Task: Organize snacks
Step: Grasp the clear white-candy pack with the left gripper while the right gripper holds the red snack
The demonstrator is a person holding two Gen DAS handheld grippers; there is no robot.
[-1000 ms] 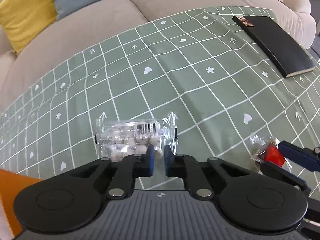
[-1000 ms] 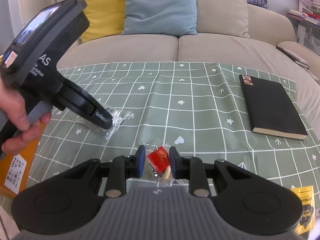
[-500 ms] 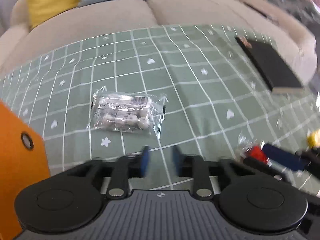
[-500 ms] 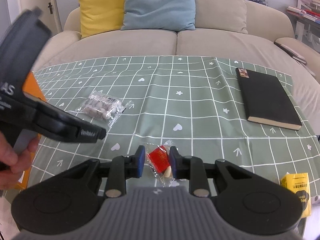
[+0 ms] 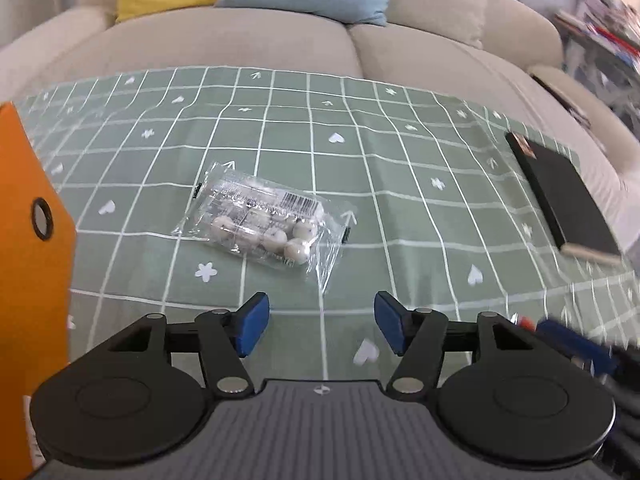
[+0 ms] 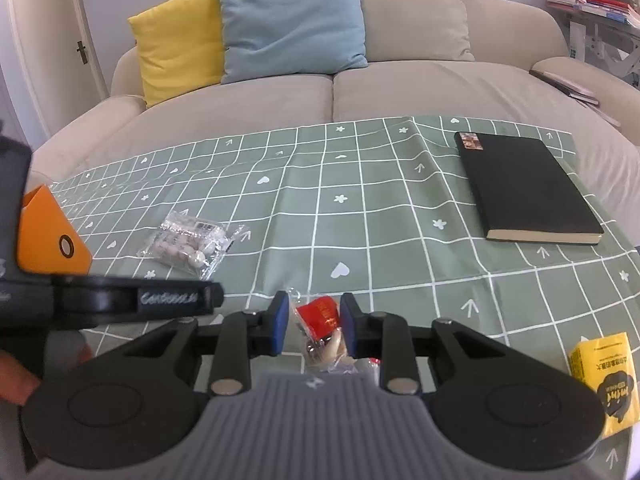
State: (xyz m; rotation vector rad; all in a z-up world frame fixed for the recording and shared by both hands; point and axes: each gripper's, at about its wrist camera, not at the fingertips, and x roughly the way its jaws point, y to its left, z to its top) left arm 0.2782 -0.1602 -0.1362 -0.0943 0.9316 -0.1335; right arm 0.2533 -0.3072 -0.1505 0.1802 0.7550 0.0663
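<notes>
A clear packet of white round snacks [image 5: 268,224] lies flat on the green checked tablecloth [image 5: 400,208], a little beyond my left gripper [image 5: 322,320]. That gripper's jaws are opening wide, with only cloth between them. The same packet [image 6: 186,244] shows in the right wrist view, with a left finger [image 6: 176,298] just in front of it. My right gripper [image 6: 313,320] is shut on a small red snack packet [image 6: 322,314], low over the cloth near the front edge.
An orange box [image 5: 32,240] stands at the left edge of the cloth. A black notebook [image 6: 524,188] lies at the back right, and a yellow packet [image 6: 604,380] at the front right. Behind the table is a beige sofa [image 6: 280,92] with cushions.
My left gripper has let go of the clear packet, opened wide, rolled and drawn back from it. The right gripper still grips the red packet in the same spot.
</notes>
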